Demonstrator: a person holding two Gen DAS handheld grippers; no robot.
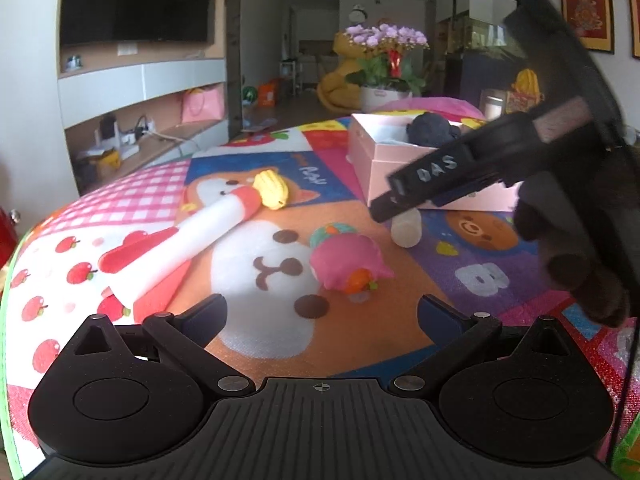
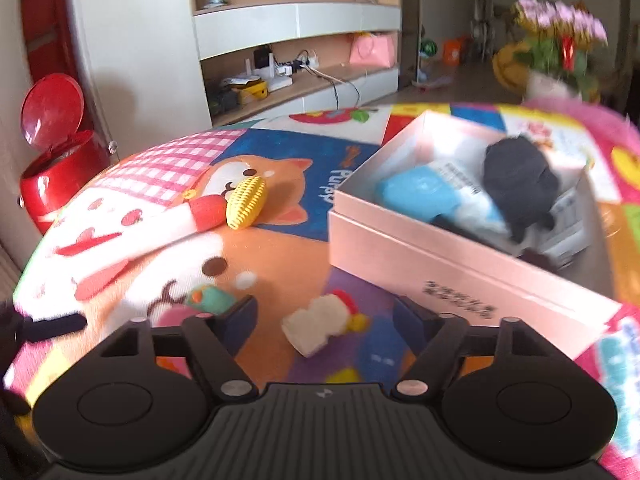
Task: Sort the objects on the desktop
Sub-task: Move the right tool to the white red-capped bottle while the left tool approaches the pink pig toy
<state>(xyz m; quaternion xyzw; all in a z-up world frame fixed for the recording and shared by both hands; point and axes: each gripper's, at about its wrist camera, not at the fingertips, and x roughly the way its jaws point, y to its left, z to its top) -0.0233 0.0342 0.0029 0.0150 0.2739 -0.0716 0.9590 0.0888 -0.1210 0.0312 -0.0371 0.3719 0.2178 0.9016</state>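
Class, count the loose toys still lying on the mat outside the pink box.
4: rocket at left, corn at its tip, pink toy in the middle, white toy beside the box. Others may be hidden.

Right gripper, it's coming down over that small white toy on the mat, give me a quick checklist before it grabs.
1. Right gripper jaws open: ok.
2. White toy between the jaws: ok, not yet pinched.
3. Toy clear of neighbours: ok, the pink toy lies apart to its left.
4. Pink box open, with room: ok, a blue item and a black item already lie inside.
5. Left gripper out of the way: ok, open and empty.
6. Sharp view: not ok, blurred.
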